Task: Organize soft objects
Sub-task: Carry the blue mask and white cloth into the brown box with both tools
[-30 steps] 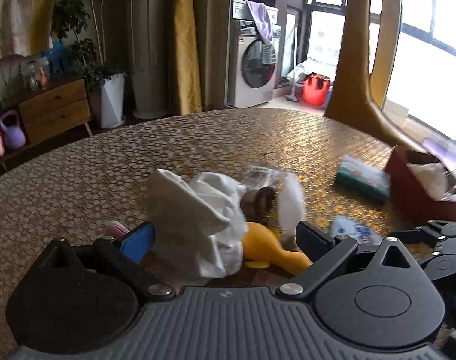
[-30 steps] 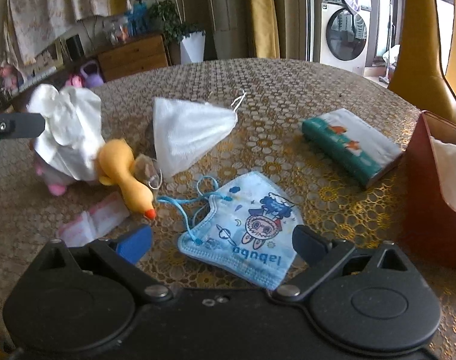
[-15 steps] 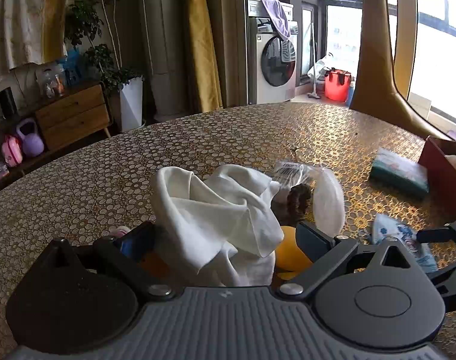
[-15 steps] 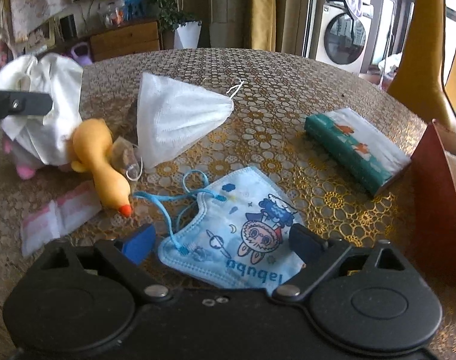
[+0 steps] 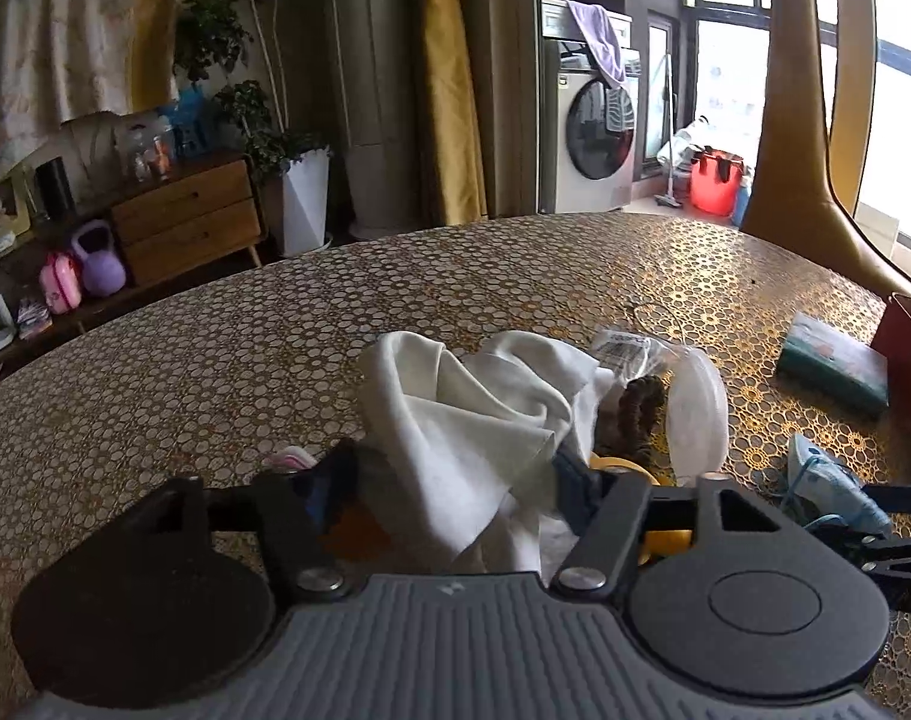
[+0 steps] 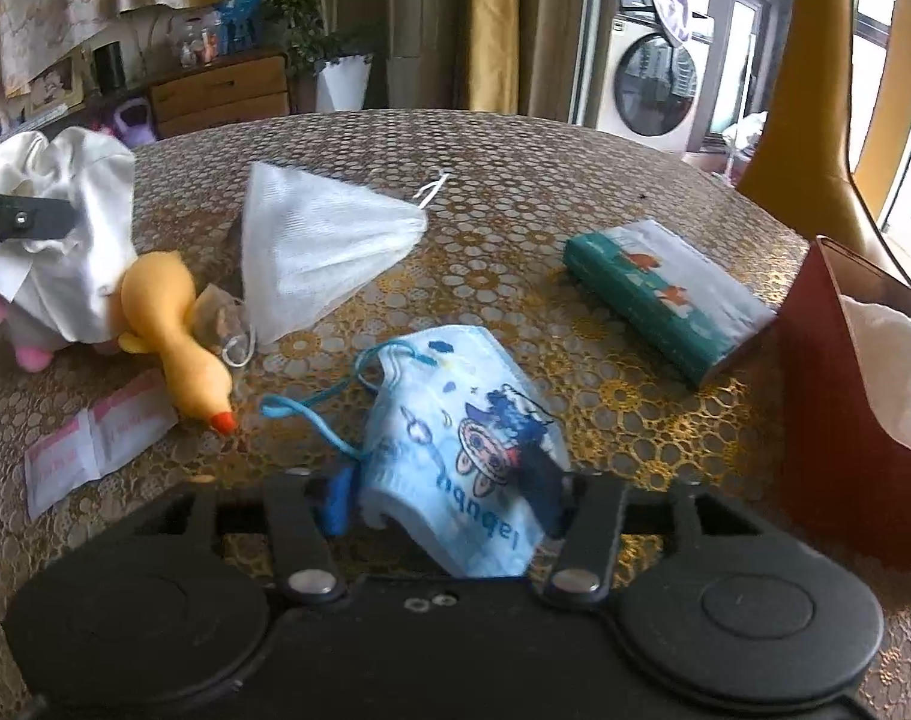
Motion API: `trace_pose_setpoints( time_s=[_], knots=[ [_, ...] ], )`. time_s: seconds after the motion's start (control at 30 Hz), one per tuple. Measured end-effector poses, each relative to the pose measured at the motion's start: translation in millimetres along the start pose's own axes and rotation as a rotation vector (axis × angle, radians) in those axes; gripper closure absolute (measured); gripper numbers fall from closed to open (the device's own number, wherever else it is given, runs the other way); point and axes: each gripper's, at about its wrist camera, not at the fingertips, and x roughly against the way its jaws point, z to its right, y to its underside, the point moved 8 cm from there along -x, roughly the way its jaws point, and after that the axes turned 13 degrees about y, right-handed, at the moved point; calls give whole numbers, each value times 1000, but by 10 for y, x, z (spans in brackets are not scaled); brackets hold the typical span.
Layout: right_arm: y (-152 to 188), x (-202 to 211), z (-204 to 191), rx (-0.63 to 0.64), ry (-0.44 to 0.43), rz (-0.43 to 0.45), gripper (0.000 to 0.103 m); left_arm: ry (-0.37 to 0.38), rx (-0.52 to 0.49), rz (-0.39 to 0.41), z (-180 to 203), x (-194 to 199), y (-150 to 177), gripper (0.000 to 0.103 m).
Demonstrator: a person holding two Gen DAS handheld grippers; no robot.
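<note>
Between the fingers of my left gripper [image 5: 455, 480] sits the white cloth [image 5: 485, 420], bunched on the gold-patterned table [image 5: 275, 360]; the jaws are closing and both pads already meet its folds. At two o'clock from the cloth a white face mask [image 6: 317, 252] lies flat, with a yellow duck toy [image 6: 167, 324] touching the cloth's lower edge. My right gripper [image 6: 449, 492] is closing as well, its pads pressing the blue cartoon mask [image 6: 455, 438] from both sides so that it buckles upward. A teal tissue pack [image 6: 665, 294] lies at one o'clock from that mask, just beside a red box [image 6: 839, 420] at three o'clock. A pink-edged sachet [image 6: 95, 444] rests at nine o'clock.
</note>
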Motion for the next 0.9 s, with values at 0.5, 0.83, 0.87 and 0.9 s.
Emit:
trace_pose_setpoints(
  time_s=[0.5,0.83,0.87,0.9],
  knots=[
    [-68,270,236,-68,-28,32,92,88,6,38,84,278,-179,84],
    [-152,811,444,-128,-93,110,92,169,13,88,272,613,-423,85],
    [-164,871,468,-133,-100,119,92,181,20,91,298,650,-450,85],
    [-174,927,485,-137,-107,126,92,194,24,94,329,683,-476,85]
  ],
)
